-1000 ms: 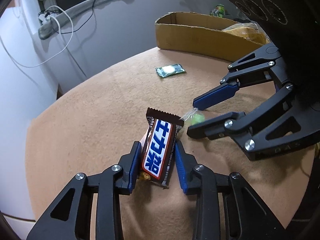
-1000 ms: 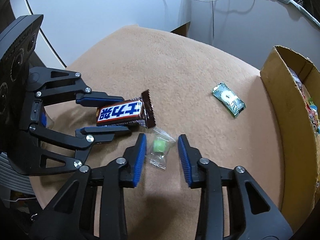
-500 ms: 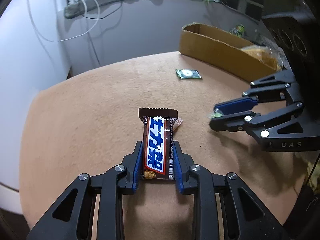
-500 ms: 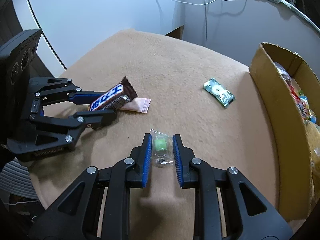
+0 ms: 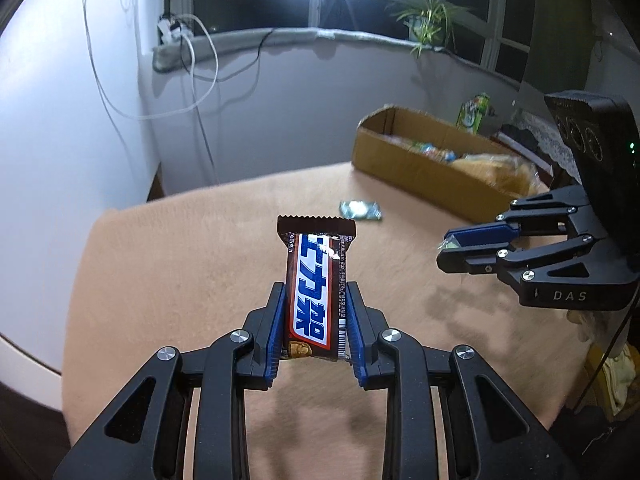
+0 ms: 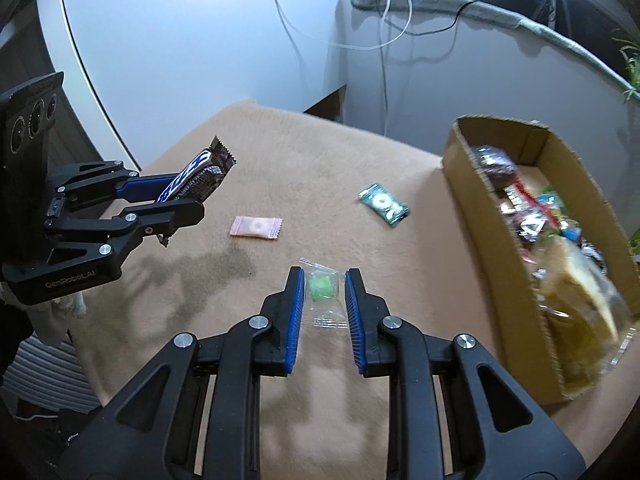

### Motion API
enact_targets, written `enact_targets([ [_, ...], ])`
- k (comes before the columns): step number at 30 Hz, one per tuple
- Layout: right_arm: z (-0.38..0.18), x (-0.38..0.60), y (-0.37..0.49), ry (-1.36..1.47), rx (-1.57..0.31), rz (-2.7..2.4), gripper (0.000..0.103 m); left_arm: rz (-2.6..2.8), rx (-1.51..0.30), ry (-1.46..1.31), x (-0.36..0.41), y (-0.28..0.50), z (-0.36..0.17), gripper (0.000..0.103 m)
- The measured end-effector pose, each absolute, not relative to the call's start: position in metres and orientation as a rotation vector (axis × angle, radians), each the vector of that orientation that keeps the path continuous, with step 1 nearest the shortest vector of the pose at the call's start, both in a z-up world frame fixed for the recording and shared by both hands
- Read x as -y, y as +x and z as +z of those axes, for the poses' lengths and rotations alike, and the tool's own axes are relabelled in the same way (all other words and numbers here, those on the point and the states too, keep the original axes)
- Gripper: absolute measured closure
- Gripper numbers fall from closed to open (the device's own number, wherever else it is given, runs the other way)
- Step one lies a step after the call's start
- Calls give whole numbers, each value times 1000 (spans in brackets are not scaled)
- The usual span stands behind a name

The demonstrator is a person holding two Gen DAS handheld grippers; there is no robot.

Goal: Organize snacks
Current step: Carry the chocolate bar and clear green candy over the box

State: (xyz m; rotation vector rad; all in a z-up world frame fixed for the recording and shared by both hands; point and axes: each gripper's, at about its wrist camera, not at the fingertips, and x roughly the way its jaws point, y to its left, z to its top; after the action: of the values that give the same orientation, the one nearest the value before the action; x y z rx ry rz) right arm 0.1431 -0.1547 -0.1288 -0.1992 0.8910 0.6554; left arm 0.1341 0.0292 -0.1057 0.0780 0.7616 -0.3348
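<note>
My left gripper (image 5: 316, 292) is shut on a brown chocolate bar (image 5: 314, 284) with a blue and white label and holds it above the tan table (image 5: 180, 280). The bar also shows in the right wrist view (image 6: 196, 178), lifted at the left. My right gripper (image 6: 322, 276) is shut on a clear-wrapped green candy (image 6: 320, 288) and holds it above the table. A pink candy (image 6: 256, 227) and a green wrapped candy (image 6: 383, 204) lie on the table. A cardboard box (image 6: 472, 184) with several snacks stands at the right.
The green wrapped candy (image 5: 360, 210) lies before the cardboard box (image 5: 400, 160) in the left wrist view. Cables (image 5: 192, 80) hang on the wall behind the table. The table's left edge (image 5: 80, 260) drops to the floor.
Both grippers have risen off the table with their snacks. The chocolate bar now tilts upward, and the pink candy that lay beside it is left on the table.
</note>
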Motion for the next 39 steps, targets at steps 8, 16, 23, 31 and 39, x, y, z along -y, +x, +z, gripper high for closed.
enact_targets([
  [8,-100,188,133,-165,-819,618,81,-354,-686,59,-10,123,-79,77],
  [16,-75,232,126,-84,-753,563,81,-368,-601,-34,9,116,-57,77],
  [23,-52,272,126,14,-679,494,81,-377,-511,-93,37,117,-36,77],
  [31,-30,307,140,91,-610,437,81,-410,-476,-151,57,138,-21,77],
  [39,-36,322,172,108,-624,422,81,-433,-503,-139,81,168,-24,77],
])
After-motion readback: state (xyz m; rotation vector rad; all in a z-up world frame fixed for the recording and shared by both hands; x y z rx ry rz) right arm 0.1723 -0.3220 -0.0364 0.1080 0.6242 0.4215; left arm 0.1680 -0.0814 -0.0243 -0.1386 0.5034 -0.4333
